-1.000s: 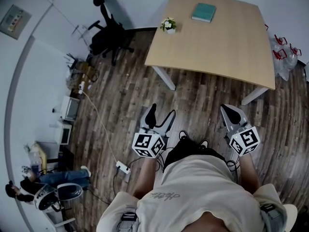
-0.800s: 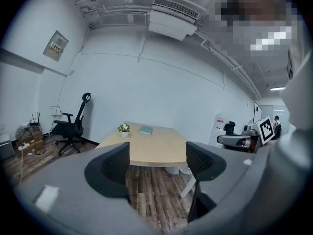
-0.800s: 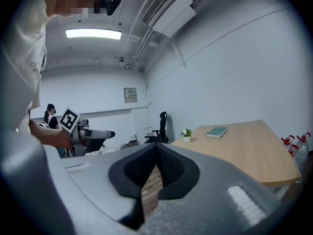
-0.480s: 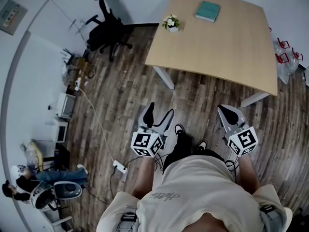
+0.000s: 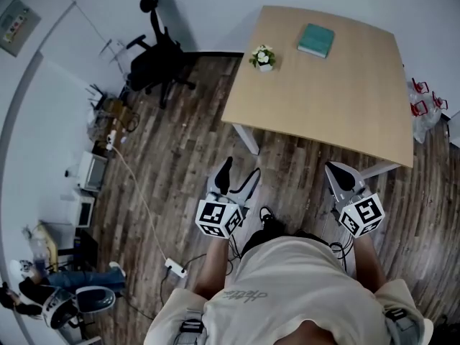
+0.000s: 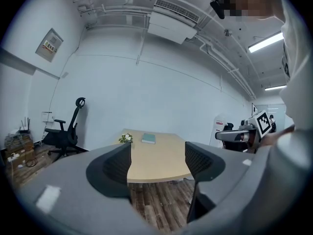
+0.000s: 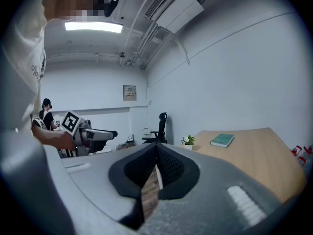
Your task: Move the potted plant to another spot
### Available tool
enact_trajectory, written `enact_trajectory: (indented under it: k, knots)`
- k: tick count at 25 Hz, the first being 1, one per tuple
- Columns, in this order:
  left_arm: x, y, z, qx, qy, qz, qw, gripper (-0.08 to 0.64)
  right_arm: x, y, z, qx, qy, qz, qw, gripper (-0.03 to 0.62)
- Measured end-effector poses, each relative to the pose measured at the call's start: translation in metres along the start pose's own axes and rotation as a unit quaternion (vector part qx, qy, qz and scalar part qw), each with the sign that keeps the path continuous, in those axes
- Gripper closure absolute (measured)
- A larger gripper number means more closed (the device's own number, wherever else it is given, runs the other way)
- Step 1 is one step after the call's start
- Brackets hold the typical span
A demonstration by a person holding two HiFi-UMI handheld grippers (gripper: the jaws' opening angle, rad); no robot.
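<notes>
Gripper views show jaw state: left hand-held gripper (image 6: pixel 157 161) wide apart, empty; right hand-held gripper (image 7: pixel 156 153) closed together, empty. Head view alone shows the whole smooth wood tabletop (image 5: pixel 345 99), potted plant (image 5: pixel 264 57) near its corner.

In the head view, we cannot resolve the pot of the potted plant (image 5: pixel 264 57): too small. We read no print on the teal book (image 5: pixel 316 39). The picture's edge crops the worktop (image 7: pixel 254 155) in the right gripper view.

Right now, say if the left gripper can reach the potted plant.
Probably not: the left gripper, open empty jaws just narrowing, is short of the table; the potted plant sits at its far corner.
</notes>
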State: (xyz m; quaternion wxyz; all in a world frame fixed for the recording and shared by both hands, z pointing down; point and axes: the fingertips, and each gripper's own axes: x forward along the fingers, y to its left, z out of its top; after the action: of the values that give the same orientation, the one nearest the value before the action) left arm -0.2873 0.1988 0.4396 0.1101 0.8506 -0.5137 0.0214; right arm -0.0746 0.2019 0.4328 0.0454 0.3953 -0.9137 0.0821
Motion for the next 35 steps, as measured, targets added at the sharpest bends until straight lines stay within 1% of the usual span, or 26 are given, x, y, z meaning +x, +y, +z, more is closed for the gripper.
enact_trajectory:
  k: [2, 4, 8, 10, 14, 19, 23, 26, 31, 35]
  knots:
    - [0.006, 0.009, 0.002, 0.002, -0.001, -0.005, 1.0, 0.198, 0.013, -0.003, 0.004, 0.018, -0.004, -0.003, 1.0, 0.589]
    - [0.009, 0.02, 0.003, 0.003, 0.001, -0.007, 1.0, 0.198, 0.026, -0.003, 0.008, 0.026, -0.006, -0.005, 1.0, 0.589]
    - [0.009, 0.048, 0.002, 0.017, 0.012, -0.007, 0.9998, 0.202, 0.054, -0.001, 0.016, 0.01, -0.004, -0.015, 1.0, 0.589]
    - [0.009, 0.061, 0.0, 0.018, 0.016, -0.014, 0.9996, 0.204, 0.068, 0.003, 0.016, -0.001, -0.002, -0.024, 1.0, 0.589]
    - [0.015, 0.08, 0.01, 0.017, 0.01, -0.033, 0.9993, 0.204, 0.093, 0.015, 0.019, 0.015, -0.011, -0.029, 0.999, 0.589]
    - [0.023, 0.092, 0.008, 0.01, 0.017, -0.047, 0.9987, 0.204, 0.109, 0.021, 0.015, 0.012, 0.009, -0.031, 0.999, 0.589]
    - [0.04, 0.104, 0.007, -0.003, 0.022, -0.047, 0.9987, 0.204, 0.12, 0.003, 0.015, 0.024, 0.008, -0.041, 0.999, 0.589]
    - [0.057, 0.109, 0.012, -0.003, 0.024, -0.047, 0.9986, 0.203, 0.134, -0.014, 0.012, 0.034, 0.01, -0.038, 0.999, 0.589]
    - [0.092, 0.124, 0.026, 0.001, 0.029, -0.033, 0.999, 0.204, 0.173, -0.046, 0.014, 0.031, 0.019, -0.021, 0.999, 0.589]
    - [0.121, 0.143, 0.043, 0.015, 0.031, -0.021, 0.9992, 0.204, 0.217, -0.069, 0.032, 0.025, 0.001, 0.004, 1.0, 0.589]
